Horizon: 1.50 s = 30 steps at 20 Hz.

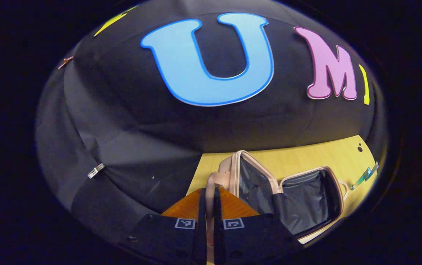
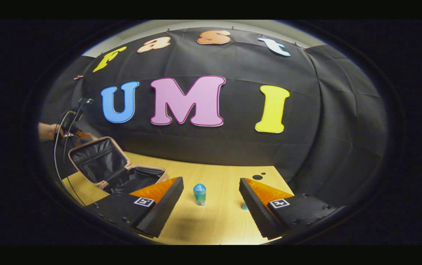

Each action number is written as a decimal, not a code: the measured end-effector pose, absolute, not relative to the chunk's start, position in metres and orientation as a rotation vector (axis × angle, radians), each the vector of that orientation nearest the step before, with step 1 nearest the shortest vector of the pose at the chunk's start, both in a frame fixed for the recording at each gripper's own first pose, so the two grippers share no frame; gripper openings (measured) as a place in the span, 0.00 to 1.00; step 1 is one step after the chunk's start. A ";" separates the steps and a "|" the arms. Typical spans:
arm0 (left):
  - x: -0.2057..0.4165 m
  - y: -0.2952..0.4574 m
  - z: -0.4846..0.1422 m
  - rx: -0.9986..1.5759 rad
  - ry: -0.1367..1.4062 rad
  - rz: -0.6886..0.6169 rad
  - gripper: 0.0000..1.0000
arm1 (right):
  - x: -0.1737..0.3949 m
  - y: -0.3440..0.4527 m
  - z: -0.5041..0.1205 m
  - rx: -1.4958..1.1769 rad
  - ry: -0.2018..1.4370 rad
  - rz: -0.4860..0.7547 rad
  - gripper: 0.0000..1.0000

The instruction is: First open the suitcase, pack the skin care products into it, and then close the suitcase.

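The pink suitcase (image 1: 299,198) lies open on the wooden table (image 1: 306,158), showing its dark lining. Its lid (image 2: 98,160) stands upright. My left gripper (image 1: 208,191) is shut on the pink handle (image 1: 211,179) at the lid's top edge, and a hand (image 2: 47,131) holds that gripper (image 2: 73,121) over the lid. My right gripper (image 2: 211,191) hangs open just above the table. A small blue-green skin care bottle (image 2: 199,194) stands upright a little ahead of it, between the lines of its two fingers. A teal-green bottle (image 1: 365,176) also shows beyond the suitcase.
A small teal item (image 2: 245,207) lies on the table (image 2: 214,224) beside my right gripper's right finger. Dark round holes (image 2: 257,177) mark the table's far right corner. A cable (image 2: 58,162) hangs down from the left gripper, left of the suitcase.
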<state>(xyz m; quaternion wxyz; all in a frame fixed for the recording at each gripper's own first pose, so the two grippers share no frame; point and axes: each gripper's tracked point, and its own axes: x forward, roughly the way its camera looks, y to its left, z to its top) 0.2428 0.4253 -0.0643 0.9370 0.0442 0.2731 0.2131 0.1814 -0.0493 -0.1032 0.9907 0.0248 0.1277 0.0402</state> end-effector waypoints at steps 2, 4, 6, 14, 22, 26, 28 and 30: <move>0.243 0.456 -0.104 0.051 0.584 0.446 0.13 | 0.181 -0.046 -0.108 0.050 0.270 0.056 0.96; 0.244 0.484 -0.147 0.030 0.601 0.445 0.13 | 0.178 -0.043 -0.116 0.015 0.282 0.039 0.97; 0.245 0.495 -0.185 -0.006 0.626 0.448 0.13 | 0.175 -0.038 -0.128 -0.022 0.298 0.031 0.97; 0.242 0.530 -0.233 -0.069 0.626 0.516 0.25 | 0.157 -0.032 -0.160 0.031 0.369 -0.028 0.97; 0.215 0.418 -0.064 0.005 0.251 0.415 0.96 | 0.155 -0.046 -0.123 0.068 0.290 -0.060 0.97; 0.190 0.304 -0.018 -0.004 0.130 0.314 0.95 | 0.149 -0.060 -0.112 0.066 0.269 -0.069 0.97; 0.187 0.247 -0.018 -0.018 0.075 0.282 0.96 | 0.148 -0.069 -0.113 0.078 0.260 -0.081 0.96; 0.185 0.184 -0.035 -0.023 0.066 0.230 0.96 | 0.149 -0.077 -0.117 0.098 0.263 -0.091 0.97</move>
